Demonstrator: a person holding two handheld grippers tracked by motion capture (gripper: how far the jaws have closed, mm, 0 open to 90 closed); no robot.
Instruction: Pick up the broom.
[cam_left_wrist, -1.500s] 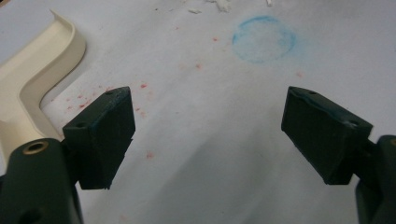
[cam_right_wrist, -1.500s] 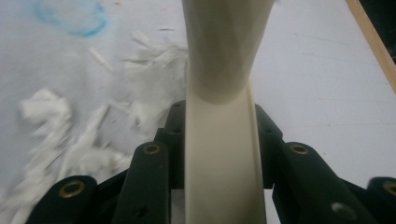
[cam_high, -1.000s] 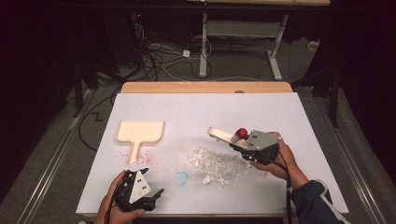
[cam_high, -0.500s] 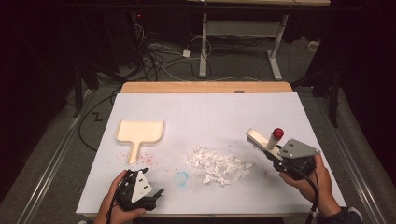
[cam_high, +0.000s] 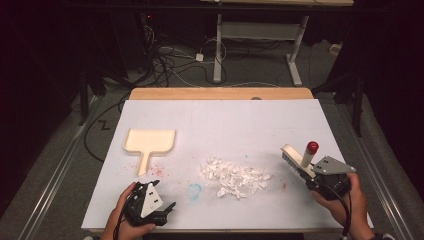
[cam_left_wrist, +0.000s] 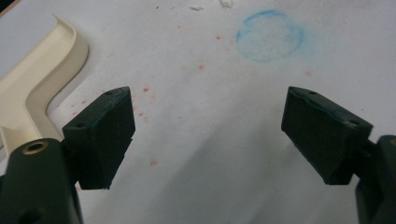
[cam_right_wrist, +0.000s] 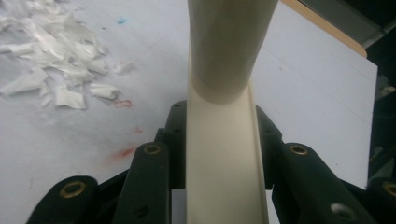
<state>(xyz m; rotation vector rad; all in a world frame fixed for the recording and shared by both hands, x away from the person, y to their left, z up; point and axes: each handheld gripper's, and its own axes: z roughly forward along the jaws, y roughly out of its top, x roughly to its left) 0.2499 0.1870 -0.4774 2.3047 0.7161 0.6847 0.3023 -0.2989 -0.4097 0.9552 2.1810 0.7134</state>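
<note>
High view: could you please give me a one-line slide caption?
Right gripper holds a cream brush beside shredded paper; dustpan lies left.

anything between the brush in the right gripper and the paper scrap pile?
Nothing visible. The brush, clamped in the right gripper, sits to the right of the paper scraps, with bare white table between them. The cream dustpan lies on the pile's far side, near the open left gripper.
</note>
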